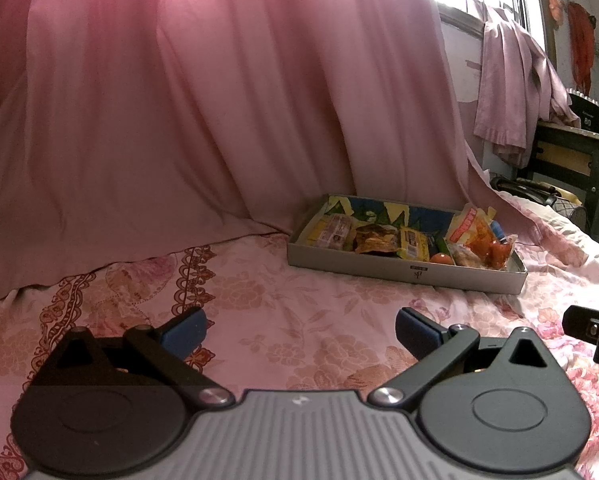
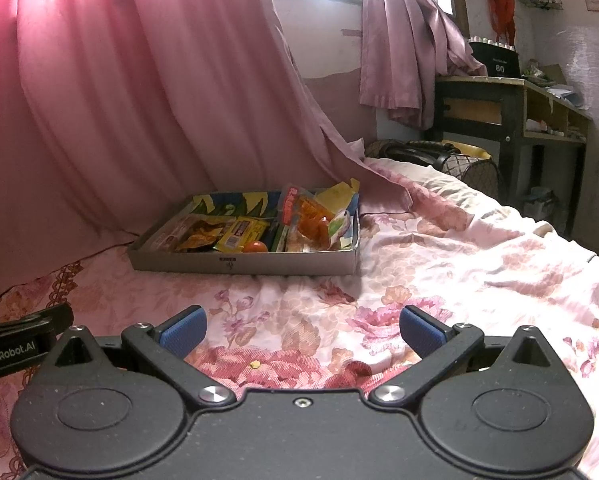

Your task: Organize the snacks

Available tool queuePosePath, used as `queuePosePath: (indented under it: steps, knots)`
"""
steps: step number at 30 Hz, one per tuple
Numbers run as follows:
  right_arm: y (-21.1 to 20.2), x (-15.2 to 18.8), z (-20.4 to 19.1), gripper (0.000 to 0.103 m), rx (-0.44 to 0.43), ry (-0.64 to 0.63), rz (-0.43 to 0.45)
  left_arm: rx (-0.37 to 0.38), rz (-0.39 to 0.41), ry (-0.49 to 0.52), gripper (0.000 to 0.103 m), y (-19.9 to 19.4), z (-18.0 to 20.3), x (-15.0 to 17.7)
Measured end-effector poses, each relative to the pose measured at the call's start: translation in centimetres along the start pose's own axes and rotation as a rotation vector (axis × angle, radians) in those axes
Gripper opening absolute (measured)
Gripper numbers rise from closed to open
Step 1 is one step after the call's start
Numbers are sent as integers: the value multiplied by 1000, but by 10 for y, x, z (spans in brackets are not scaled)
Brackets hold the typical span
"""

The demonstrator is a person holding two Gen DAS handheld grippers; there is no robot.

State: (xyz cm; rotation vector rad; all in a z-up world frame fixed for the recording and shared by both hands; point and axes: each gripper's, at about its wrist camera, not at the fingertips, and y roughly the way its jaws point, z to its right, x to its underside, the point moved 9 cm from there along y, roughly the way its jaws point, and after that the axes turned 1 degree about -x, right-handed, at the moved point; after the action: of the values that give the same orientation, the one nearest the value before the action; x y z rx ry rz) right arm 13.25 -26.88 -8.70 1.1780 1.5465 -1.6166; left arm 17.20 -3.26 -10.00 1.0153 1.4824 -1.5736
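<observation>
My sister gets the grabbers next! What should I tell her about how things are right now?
Left gripper: open, empty, low over the flowery bedsheet.
Right gripper: open, empty, beside the left one.
Snacks: all the ones in view lie in the grey box ahead on the bed, near the pink curtain. Yellow packets, an orange bag, a small round orange thing.
Done: snacks seem gathered in the box.
Left: they lie jumbled, so maybe tidy them. A tiny yellow crumb sits on the sheet.
</observation>
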Motion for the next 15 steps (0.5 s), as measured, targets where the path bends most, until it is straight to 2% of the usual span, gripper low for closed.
queuePosePath:
  steps: [15]
  knots:
    - [0,1,0,102,-1,7,-9,1,-2,0,103,1,0,0]
